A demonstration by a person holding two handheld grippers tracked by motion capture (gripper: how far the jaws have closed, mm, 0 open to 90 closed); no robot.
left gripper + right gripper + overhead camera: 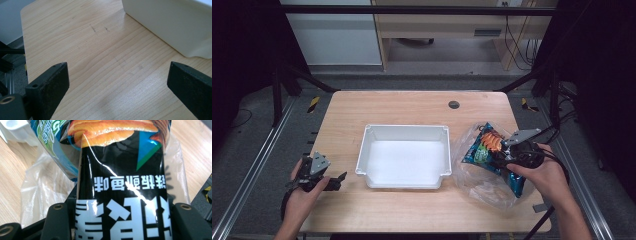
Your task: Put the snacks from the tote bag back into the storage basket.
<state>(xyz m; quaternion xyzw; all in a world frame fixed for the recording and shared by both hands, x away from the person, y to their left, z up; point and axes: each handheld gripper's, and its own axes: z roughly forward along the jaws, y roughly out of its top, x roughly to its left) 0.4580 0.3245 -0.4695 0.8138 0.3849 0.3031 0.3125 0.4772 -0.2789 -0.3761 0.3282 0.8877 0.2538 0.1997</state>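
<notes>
Right gripper (120, 220) is pinching the snack bag (488, 150) by one end, over the clear plastic bag (477, 182) right of the white bin (404, 131). Likely light, crinkly, slick foil with crushable contents, so hold the sealed end, not the middle. Left gripper (117, 82) is spread, idle over the table (87, 50).

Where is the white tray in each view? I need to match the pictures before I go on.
High view: white tray at the table's middle, between the two hands.
Left gripper view: its outer wall at top right, beyond the open jaws.
Right gripper view: a white corner at top left, likely the tray, behind the snack bag.
Shared landmark: the wooden table.
</notes>
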